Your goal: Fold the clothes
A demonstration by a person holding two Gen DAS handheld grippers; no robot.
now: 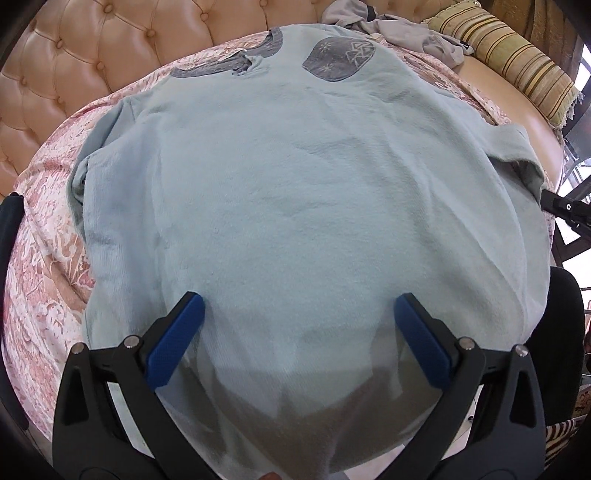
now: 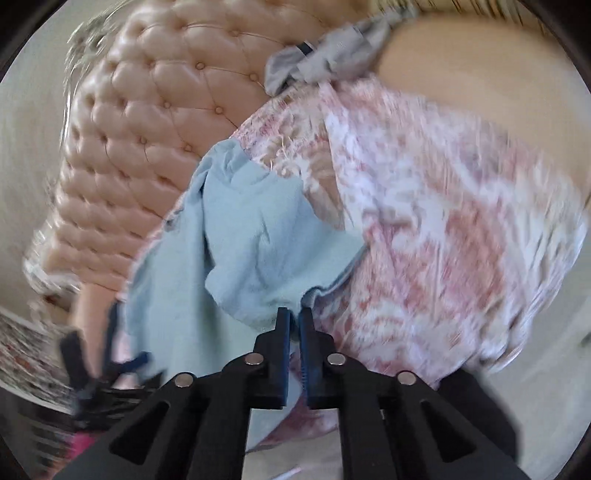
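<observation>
A tufted peach headboard (image 1: pixel 92 55) backs a bed spread with a pink-and-white patterned bedcover (image 1: pixel 40 258); a striped bolster (image 1: pixel 517 62) and a crumpled grey garment (image 1: pixel 388 26) lie at the far side. In the left wrist view a pale blue sweatshirt (image 1: pixel 295 184) lies spread flat on that bedcover, collar and a grey patterned patch toward the headboard, hem toward the camera, one sleeve bunched at each side. The left tongs (image 1: pixel 299 310) stand wide apart over the lower body of the garment, gripping nothing; whether their tips touch the cloth I cannot tell. The fabric looks like soft, fleecy knit: light, limp, not slippery, likely to sag and crease wherever it is unsupported, so a hold at a hem corner, a shoulder seam or a cuff should carry it better than a pinch mid-panel. The right wrist view is smeared by motion. Here the right tongs (image 2: pixel 294 314) are drawn nearly together at the edge of a blue sleeve (image 2: pixel 258 240), which rises in folds off the bedcover; they appear to pinch its cuff edge, though the blur leaves that uncertain. The headboard and the grey garment show behind, and pale floor lies beyond the bed's edge.
</observation>
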